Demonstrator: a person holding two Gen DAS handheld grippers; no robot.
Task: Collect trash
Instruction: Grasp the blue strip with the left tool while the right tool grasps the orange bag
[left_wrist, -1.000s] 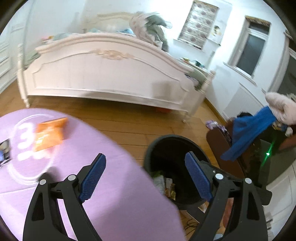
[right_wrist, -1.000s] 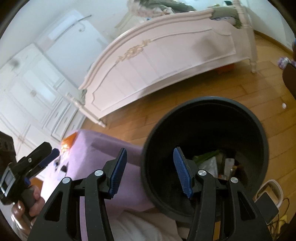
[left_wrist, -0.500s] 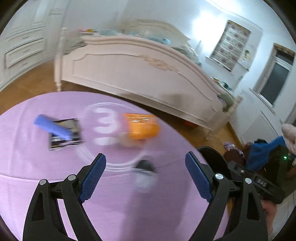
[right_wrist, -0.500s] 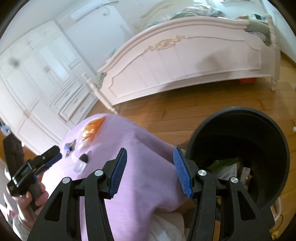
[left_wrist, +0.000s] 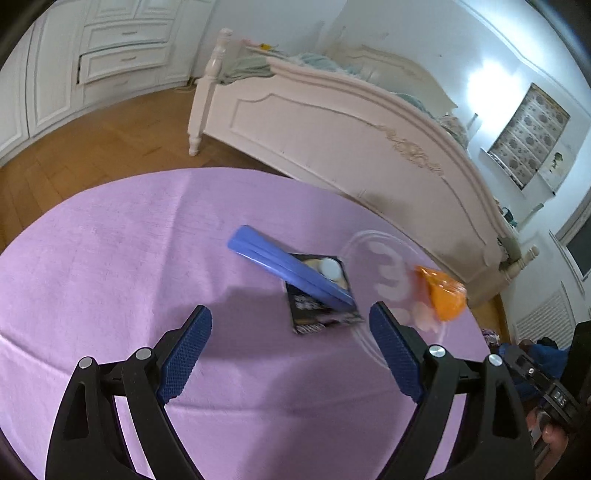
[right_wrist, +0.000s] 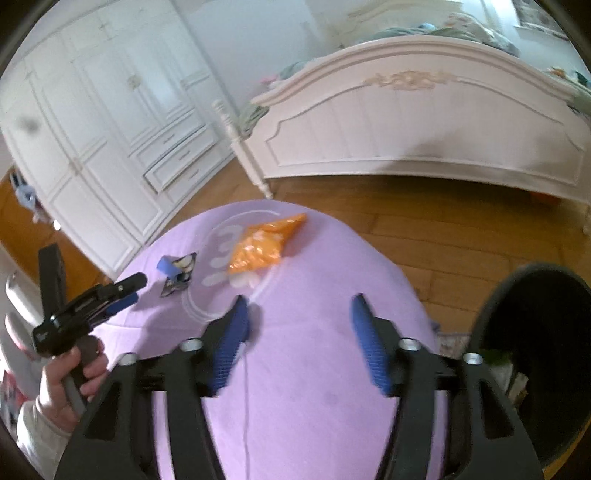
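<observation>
On the round purple table (left_wrist: 110, 258) lie a blue stick-shaped wrapper (left_wrist: 288, 271) across a black packet (left_wrist: 317, 306), and an orange bag (left_wrist: 441, 293) by a white printed "3". My left gripper (left_wrist: 290, 350) is open and empty, just short of the black packet. My right gripper (right_wrist: 297, 339) is open and empty over the table (right_wrist: 314, 387), with the orange bag (right_wrist: 264, 243) ahead of it. The left gripper (right_wrist: 123, 291) also shows at the left in the right wrist view. A black trash bin (right_wrist: 535, 354) stands right of the table, with trash inside.
A white bed (left_wrist: 351, 133) stands beyond the table on a wooden floor (right_wrist: 424, 229). White wardrobes and drawers (right_wrist: 110, 129) line the left wall. A thin white cord (right_wrist: 246, 406) lies on the table under my right gripper.
Both grippers have swung left, away from the bin and over the table. The blue wrapper and black packet now lie between my left fingers' line of sight; the bin has left the left view.
</observation>
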